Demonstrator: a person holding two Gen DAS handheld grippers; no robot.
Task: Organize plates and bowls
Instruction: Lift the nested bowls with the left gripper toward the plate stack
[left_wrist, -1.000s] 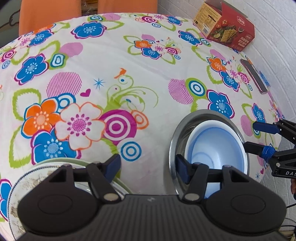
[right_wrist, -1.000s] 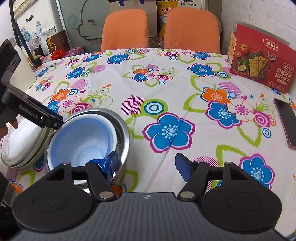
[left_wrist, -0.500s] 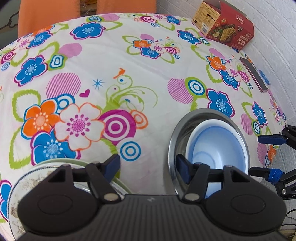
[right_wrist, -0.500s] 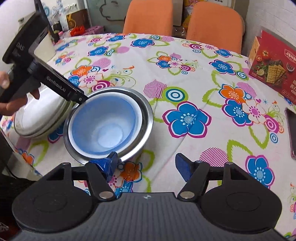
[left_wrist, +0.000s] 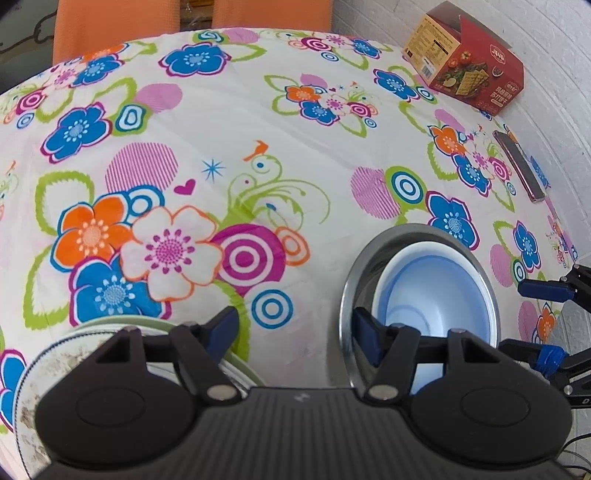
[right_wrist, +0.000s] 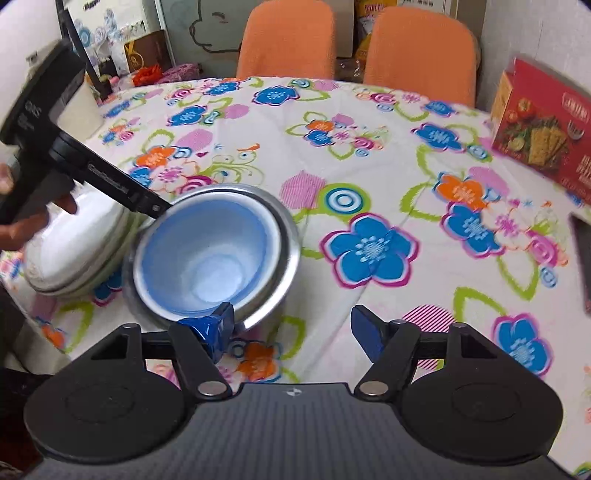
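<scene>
Nesting inside the steel bowl (right_wrist: 273, 236), the blue bowl (right_wrist: 207, 258) sits near the tabletop's (right_wrist: 369, 177) front left edge, just beside stacked plates (right_wrist: 77, 251). The right gripper (right_wrist: 291, 328), jaws spread and empty, has drawn back from the rim it hovered at a second ago, suggesting the bowls are now sorted. The left gripper (left_wrist: 295, 328), also spread, hovers between plates and bowls. A cracker box (right_wrist: 539, 125) stands at the far right edge.

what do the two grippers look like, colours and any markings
Both are black plastic: a ribbed body, two rounded lobes and silver pivot screws. The left gripper has plain blue fingertip pads; the right gripper has crumpled blue tape on one pad. White lettering runs along the left one's side, too blurred to read.
</scene>
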